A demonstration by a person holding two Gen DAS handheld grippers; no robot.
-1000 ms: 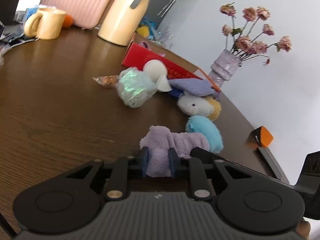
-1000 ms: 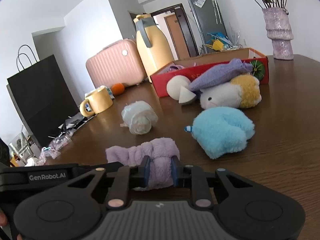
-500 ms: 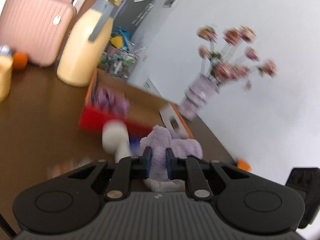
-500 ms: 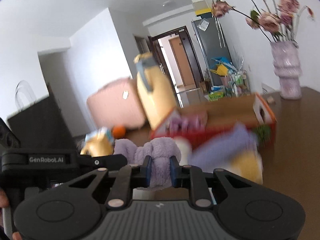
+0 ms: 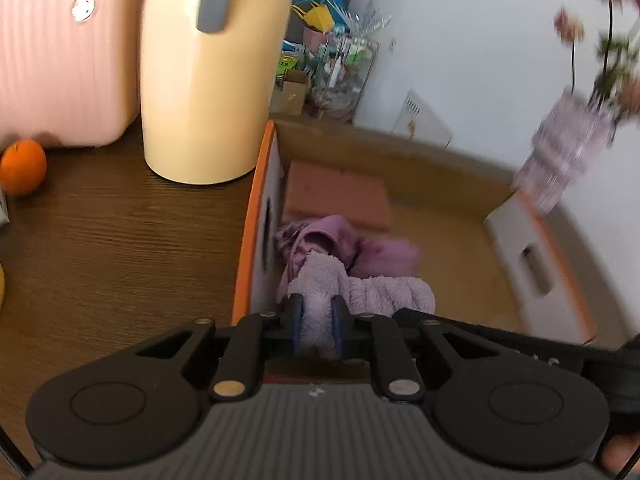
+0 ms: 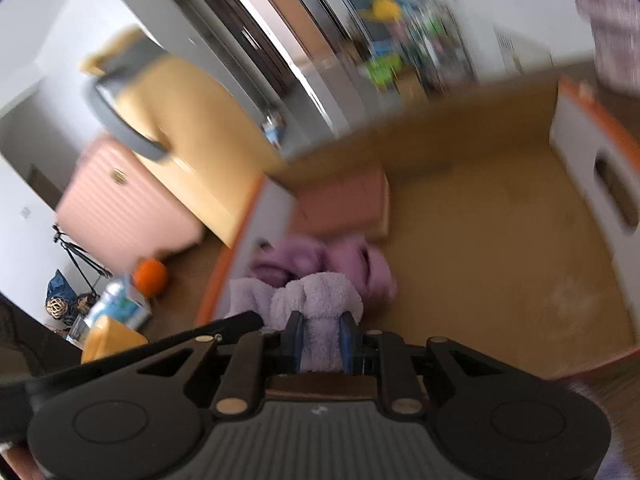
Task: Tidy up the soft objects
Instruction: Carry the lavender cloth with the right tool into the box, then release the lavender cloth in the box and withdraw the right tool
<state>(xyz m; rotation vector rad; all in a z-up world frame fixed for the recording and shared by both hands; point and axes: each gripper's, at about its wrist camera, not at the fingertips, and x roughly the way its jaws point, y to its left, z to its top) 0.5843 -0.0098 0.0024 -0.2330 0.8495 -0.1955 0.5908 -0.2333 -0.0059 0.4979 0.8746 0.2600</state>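
A second ago the lavender fuzzy headband [image 5: 320, 284] lay on the counter [image 5: 100, 240] among other plush toys; now it hangs over the open cardboard box [image 5: 532, 264] (above a purple cloth [image 5: 316, 240] inside), its two ends clamped by the left hand-held gripper [image 5: 316, 322] and right hand-held gripper [image 6: 320, 340].

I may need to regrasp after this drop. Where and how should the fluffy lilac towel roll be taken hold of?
Grip the lilac towel roll at its two ends, from above, as the left gripper and right gripper do now. It is long and floppy, so a single middle pinch would probably let it sag. The cardboard box wall blocks side approaches.
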